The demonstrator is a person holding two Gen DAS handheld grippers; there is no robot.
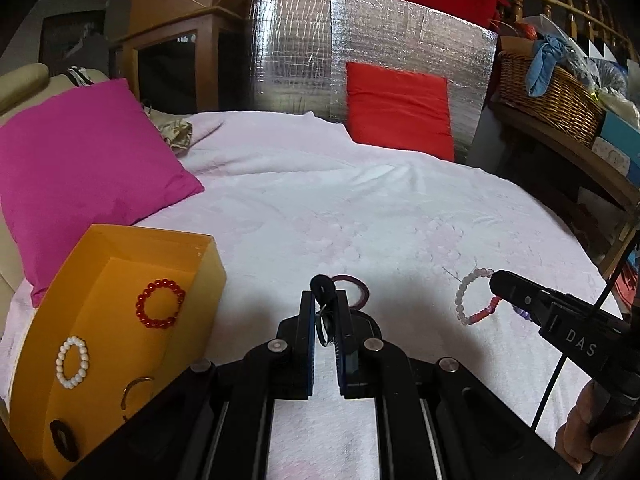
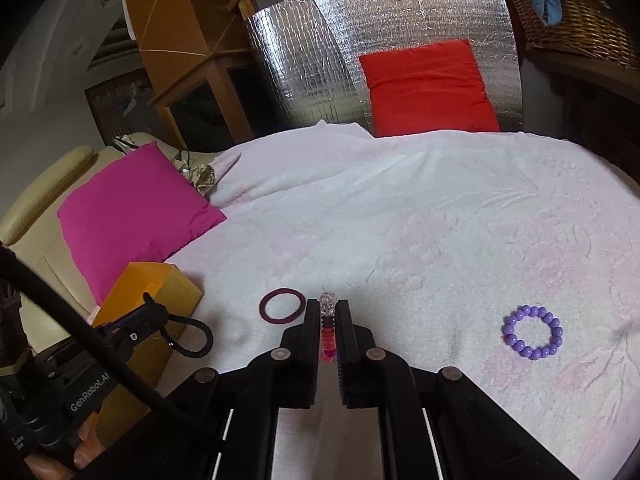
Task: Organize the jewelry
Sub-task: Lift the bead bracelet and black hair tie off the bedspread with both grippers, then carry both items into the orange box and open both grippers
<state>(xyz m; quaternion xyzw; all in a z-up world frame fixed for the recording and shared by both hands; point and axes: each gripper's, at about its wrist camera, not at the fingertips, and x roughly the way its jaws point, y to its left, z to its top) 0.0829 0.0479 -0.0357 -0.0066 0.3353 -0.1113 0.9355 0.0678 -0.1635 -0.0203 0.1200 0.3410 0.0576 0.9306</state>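
bed cover: pale pink spread, work surface; jewelry loose on it, box at its left edge.
orange box: open, beside the magenta pillow. Holds a red bead bracelet, a white pearl bracelet, a thin metal ring and a dark ring. Four pieces sorted, by my count.
left gripper: clamped on a black hair tie, lifted clear of the cover, just right of the box.
right gripper: clamped on a white-and-pink bead bracelet, which hangs from the tip, off the cover.
left on cover: maroon ring near the box; purple bead bracelet well apart to the right.
status: roughly halfway. Two pieces in hand, not yet in the box; two untouched.
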